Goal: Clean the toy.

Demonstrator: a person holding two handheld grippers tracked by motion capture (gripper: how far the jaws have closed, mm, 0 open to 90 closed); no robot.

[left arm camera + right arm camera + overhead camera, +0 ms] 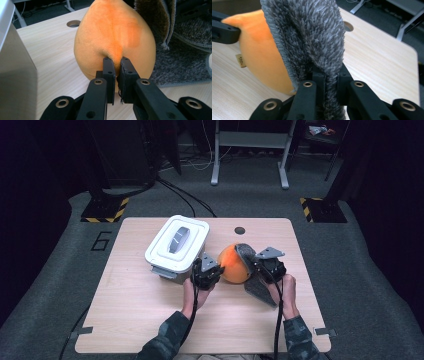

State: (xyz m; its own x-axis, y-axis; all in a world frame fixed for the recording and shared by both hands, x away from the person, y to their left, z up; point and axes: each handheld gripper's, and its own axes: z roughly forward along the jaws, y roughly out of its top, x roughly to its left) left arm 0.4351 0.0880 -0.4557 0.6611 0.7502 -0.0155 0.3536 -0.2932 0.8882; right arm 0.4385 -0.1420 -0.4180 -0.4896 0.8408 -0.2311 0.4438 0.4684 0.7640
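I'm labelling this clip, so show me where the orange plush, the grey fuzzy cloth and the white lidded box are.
orange plush [112, 32]: left gripper view, middle of its rounded front.
grey fuzzy cloth [312, 37]: right gripper view, shaggy face above the jaws.
white lidded box [162, 251]: high view, left part of its lid.

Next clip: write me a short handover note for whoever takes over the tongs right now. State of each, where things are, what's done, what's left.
Left tongs: shut, pinching the fabric of the orange plush toy.
Right tongs: shut on the edge of the grey fuzzy cloth, which drapes against the toy's right side.
Both sit mid-table, right of the lidded white container.
Done: both items gripped.
Left, probably: separating or placing toy and cloth; the goal is unclear, and the container's lid is still on.
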